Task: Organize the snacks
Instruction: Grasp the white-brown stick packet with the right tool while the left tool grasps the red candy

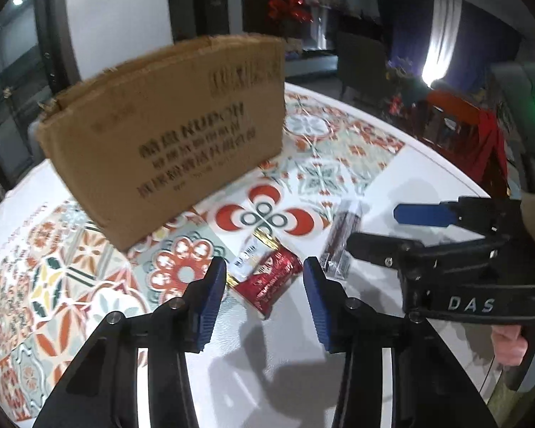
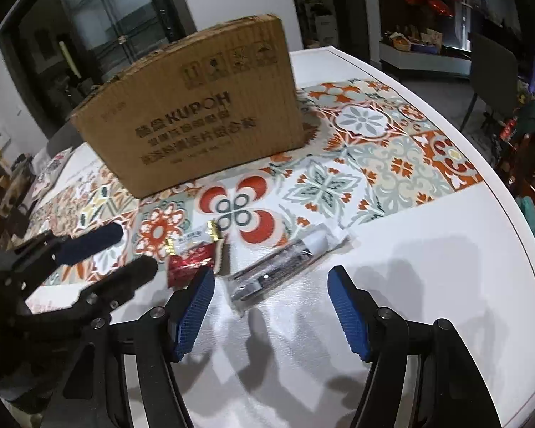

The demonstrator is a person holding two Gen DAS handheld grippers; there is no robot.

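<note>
A red and gold snack packet (image 1: 271,278) lies on the table just ahead of my left gripper (image 1: 264,267), whose blue pads stand on either side of it without touching it. A dark snack bar in a clear wrapper (image 1: 339,239) lies to its right. In the right wrist view the same bar (image 2: 285,260) lies between the tips of my right gripper (image 2: 271,274), which is open wide above it. The red packet (image 2: 189,264) shows to the left, beside the left gripper (image 2: 136,247). The right gripper (image 1: 374,226) also shows from the side, open.
A printed cardboard box (image 1: 167,132) (image 2: 196,107) stands behind the snacks on a patterned tile mat (image 2: 374,142) over the white round table (image 2: 428,267). A person's hand (image 1: 510,342) holds the right gripper's handle. A chair with red cloth (image 1: 481,135) stands beyond the table's right edge.
</note>
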